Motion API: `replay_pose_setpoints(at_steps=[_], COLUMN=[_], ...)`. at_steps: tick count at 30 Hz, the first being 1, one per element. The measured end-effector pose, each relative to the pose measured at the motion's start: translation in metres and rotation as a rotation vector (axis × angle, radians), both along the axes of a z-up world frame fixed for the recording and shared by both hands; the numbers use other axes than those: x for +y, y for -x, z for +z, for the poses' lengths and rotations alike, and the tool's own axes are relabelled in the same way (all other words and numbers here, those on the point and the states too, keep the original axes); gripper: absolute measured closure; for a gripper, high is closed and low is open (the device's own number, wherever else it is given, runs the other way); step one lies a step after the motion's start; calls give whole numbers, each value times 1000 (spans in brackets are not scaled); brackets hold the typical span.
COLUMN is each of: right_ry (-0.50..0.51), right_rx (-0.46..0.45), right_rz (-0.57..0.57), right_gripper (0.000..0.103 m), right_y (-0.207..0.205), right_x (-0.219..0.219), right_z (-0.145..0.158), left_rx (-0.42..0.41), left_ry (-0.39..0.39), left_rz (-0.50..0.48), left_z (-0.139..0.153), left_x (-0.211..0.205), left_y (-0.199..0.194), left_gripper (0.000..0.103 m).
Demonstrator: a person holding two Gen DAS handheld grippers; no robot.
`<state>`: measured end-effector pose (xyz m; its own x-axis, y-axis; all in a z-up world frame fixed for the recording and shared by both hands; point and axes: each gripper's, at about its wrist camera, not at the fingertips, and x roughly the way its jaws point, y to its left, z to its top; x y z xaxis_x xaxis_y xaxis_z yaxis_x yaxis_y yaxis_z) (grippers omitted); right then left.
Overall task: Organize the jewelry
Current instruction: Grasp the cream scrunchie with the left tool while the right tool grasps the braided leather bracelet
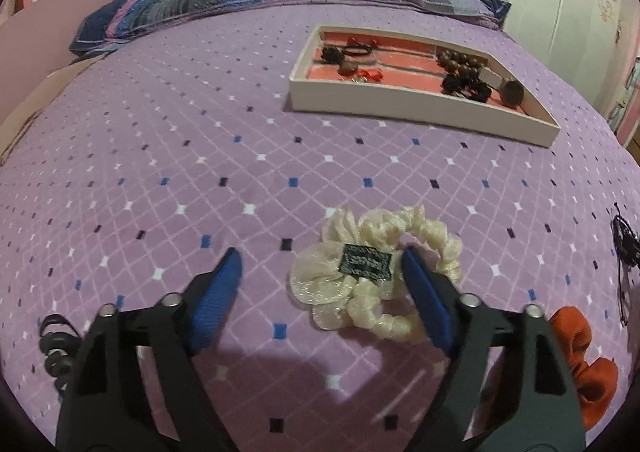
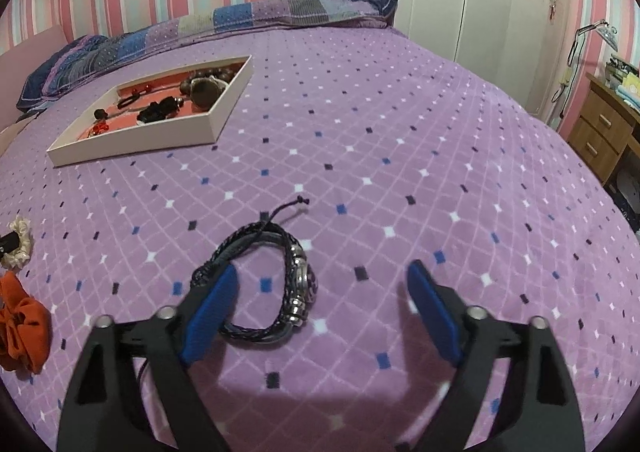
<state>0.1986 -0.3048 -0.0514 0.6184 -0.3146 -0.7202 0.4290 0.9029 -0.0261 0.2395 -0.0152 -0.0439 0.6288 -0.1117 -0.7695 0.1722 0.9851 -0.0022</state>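
The left tool (image 1: 320, 266) stood spread, nothing pinched, its right blue pad inside the ring of a cream ruffled fabric scrunchie with a dark label (image 1: 372, 280) lying on the purple diamond-quilted bed (image 1: 200, 131). The right tool (image 2: 322, 278) was likewise spread and empty, its left pad over a black braided cord bracelet with metal beads (image 2: 272, 284). The step looked like a double pick-up; next each tool needed to pinch its piece, then carry it to the white shallow tray with a coral lining (image 1: 400, 103), well apart up the bed
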Motion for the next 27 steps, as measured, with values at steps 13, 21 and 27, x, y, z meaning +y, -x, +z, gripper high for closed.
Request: replay_pose_setpoints(at_steps=[13, 21, 27], right_ry=[26, 29, 35], right_rx=[22, 9, -27], right_rz=[50, 46, 31], right_gripper=[77, 86, 87], right_y=[-5, -3, 3], right_x=[12, 14, 12], right_z=[-3, -2, 5], left_rx=[-6, -10, -25], left_ry=[9, 32, 20], left_rz=[-45, -40, -40], left_z=[-5, -4, -2], left_x=[-5, 1, 1], left_y=[5, 8, 13], left_gripper=[68, 77, 79])
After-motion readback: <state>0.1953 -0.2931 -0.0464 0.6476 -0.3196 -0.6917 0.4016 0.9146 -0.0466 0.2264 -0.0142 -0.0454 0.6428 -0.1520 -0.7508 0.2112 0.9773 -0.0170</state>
